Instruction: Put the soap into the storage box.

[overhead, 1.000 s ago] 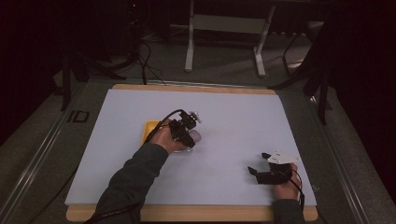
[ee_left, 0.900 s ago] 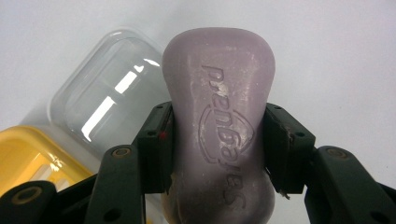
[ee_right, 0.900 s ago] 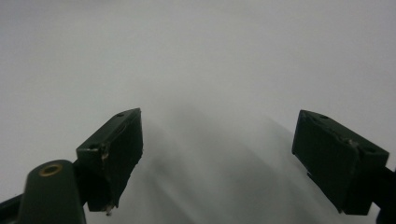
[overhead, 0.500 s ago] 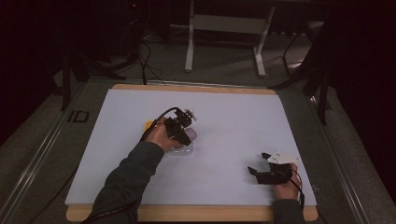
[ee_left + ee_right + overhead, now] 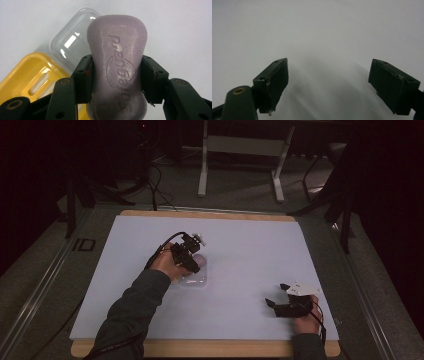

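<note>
White sheeting covers the wooden table (image 5: 200, 347), and beyond its far edge lie dark floor, cables and a pale metal stand (image 5: 240, 150).

Nearest the person, the right gripper (image 5: 276, 295) rests low on the sheet at the near right corner, where it was a second ago; in the right gripper view its two jaws stand wide apart with nothing between them.

Farther in, left of centre, the left gripper (image 5: 194, 262) is clamped on one lilac soap bar (image 5: 117, 72), both pads (image 5: 85, 77) pressing its narrowed waist so that the bar sticks out past the jaws. Since the earlier picture this hand has shifted a little to the right, so the yellow dish that showed beside it then is now covered by the hand in the high view.

Raised lettering is stamped on the soap inside an oval outline; it appears upside down to the camera and I cannot read it for certain.

Behind the soap, in the left gripper view, lie two parts of a soap box: one yellow tray (image 5: 32, 77) with slots and one clear lid (image 5: 68, 42), touching or overlapping each other on the sheet.
</note>
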### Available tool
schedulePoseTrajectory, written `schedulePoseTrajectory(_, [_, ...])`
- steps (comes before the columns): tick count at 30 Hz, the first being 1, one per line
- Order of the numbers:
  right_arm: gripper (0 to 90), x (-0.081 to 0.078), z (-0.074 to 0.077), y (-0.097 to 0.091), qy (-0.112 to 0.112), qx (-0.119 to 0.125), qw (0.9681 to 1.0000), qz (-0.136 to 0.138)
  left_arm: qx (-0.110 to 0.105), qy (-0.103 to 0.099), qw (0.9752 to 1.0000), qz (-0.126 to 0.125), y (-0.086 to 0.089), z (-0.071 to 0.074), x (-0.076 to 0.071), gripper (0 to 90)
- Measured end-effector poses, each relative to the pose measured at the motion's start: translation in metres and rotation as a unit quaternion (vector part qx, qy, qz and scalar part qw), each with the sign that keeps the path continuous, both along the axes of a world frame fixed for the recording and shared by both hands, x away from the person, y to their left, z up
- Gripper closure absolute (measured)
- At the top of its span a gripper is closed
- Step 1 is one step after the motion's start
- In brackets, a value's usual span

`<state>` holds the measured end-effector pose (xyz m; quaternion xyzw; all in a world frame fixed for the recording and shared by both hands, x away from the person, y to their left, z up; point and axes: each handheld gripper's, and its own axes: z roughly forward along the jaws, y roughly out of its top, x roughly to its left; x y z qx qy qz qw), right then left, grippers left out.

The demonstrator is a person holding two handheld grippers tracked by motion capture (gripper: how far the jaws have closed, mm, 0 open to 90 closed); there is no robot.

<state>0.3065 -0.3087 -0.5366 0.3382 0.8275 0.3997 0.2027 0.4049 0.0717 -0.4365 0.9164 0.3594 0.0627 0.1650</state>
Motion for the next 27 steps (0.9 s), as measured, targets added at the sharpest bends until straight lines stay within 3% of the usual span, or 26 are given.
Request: schedulePoseTrajectory(27, [16.0,0.0,0.0,0.0,-0.001,-0.001,1.0,0.001,0.0,-0.003,0.9998,0.018,0.021,0.007,0.004,49.4])
